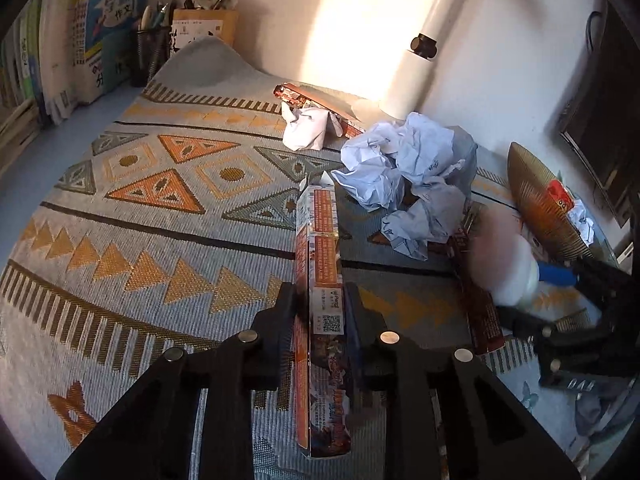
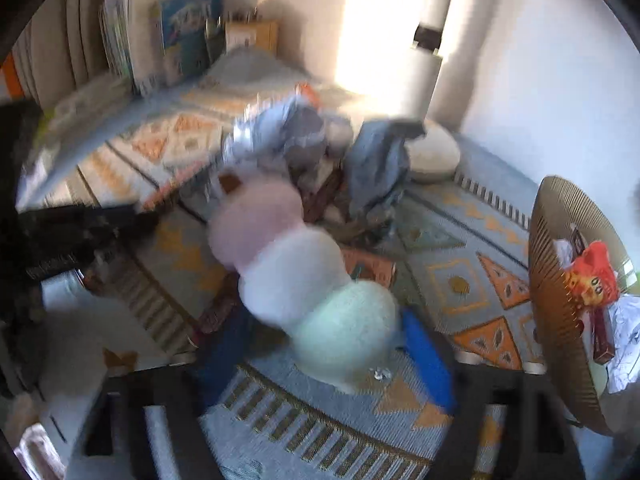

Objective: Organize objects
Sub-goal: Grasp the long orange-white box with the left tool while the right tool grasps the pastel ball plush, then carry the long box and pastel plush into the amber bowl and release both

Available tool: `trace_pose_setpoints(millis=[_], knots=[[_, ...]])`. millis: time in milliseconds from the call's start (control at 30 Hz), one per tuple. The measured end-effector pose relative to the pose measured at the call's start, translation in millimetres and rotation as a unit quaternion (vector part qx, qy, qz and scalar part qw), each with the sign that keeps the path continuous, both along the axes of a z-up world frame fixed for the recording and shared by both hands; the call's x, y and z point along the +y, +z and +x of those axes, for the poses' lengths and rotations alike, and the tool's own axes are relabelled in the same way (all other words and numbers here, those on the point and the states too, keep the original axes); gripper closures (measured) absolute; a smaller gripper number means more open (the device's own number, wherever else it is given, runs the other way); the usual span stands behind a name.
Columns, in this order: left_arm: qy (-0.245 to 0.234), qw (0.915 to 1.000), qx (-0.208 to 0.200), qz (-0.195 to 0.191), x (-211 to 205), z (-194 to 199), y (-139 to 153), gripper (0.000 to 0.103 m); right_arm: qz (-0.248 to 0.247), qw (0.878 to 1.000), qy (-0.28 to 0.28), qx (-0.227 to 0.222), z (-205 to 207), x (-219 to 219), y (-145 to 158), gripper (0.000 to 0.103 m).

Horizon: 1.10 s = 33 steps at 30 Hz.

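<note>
My left gripper (image 1: 322, 292) is shut on a long flat printed carton (image 1: 324, 232). The carton stands on its narrow edge on the patterned mat (image 1: 160, 220). At the right, my right gripper (image 1: 520, 292) reaches in with blue pads around a fluffy toy (image 1: 504, 256). The toy is made of pink, white and pale green puffs. In the blurred right wrist view the green end of the fluffy toy (image 2: 344, 336) lies between the jaws of my right gripper (image 2: 324, 320). The right pad (image 2: 424, 356) is against the toy and the left pad stands slightly off it.
Crumpled bluish paper (image 1: 404, 168) is heaped behind the carton, and a white wad (image 1: 304, 128) lies farther back. A woven brown basket (image 2: 556, 280) at the right holds a red packet (image 2: 596, 276). Books (image 1: 112, 32) and a pen holder (image 1: 150, 52) line the back left.
</note>
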<state>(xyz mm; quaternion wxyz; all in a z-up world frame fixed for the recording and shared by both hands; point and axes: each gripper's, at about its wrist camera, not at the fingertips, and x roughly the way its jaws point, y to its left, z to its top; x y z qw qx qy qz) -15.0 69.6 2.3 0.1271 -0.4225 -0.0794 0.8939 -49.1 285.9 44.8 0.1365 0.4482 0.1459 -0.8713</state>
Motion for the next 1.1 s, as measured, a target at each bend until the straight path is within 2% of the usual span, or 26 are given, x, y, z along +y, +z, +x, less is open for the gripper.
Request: trace_pose_setpoints(millis=[33, 67, 100, 200, 300, 433, 500, 533, 667, 767, 967, 1100], knots=[[0.0, 1.0, 0.0, -0.001, 0.5, 0.0, -0.1, 0.082, 0.003, 1.0, -0.002, 0.006, 6.9, -0.7, -1.3, 0.04], [0.0, 1.0, 0.0, -0.001, 0.6, 0.0, -0.2, 0.082, -0.001, 1.0, -0.008, 0.004, 12.1, 0.5, -2.0, 0.053], [0.0, 1.0, 0.0, -0.001, 0.3, -0.2, -0.2, 0.082, -0.008, 1.0, -0.02, 0.0, 17.1, 3.3, -2.2, 0.057], [0.0, 1.0, 0.0, -0.005, 1.9, 0.0, -0.3, 0.081, -0.072, 0.995, -0.073, -0.011, 39.6, 24.2, 6.5, 0.057], [0.001, 1.0, 0.001, -0.008, 2.4, 0.0, 0.1, 0.081, -0.151, 0.978, -0.134, -0.042, 60.5, 56.9, 7.3, 0.057], [0.0, 1.0, 0.001, -0.007, 2.5, 0.2, 0.5, 0.081, -0.219, 0.944, -0.231, -0.084, 83.1, 92.6, -4.3, 0.057], [0.0, 1.0, 0.001, -0.008, 2.3, 0.0, 0.2, 0.081, -0.261, 0.929, -0.249, -0.079, 94.3, 102.3, -7.0, 0.054], [0.0, 1.0, 0.001, -0.009, 2.0, 0.0, 0.0, 0.081, -0.266, 0.929, -0.248, -0.073, 98.2, 102.5, -6.9, 0.054], [0.0, 1.0, 0.001, -0.006, 2.1, 0.2, -0.8, 0.081, -0.233, 0.945, -0.223, -0.059, 98.9, 89.7, -4.5, 0.03], [-0.001, 1.0, 0.001, -0.007, 2.6, 1.0, -1.4, 0.081, -0.186, 0.96, -0.204, -0.043, 95.1, 83.6, -2.5, 0.018], [-0.002, 1.0, 0.001, -0.003, 1.3, 0.9, -2.0, 0.08, -0.117, 0.983, -0.138, -0.031, 62.8, 68.3, -8.8, 0.016], [-0.002, 1.0, 0.001, -0.003, 1.1, 0.8, -2.2, 0.08, -0.082, 0.989, -0.123, -0.018, 54.0, 55.1, -18.9, 0.017]])
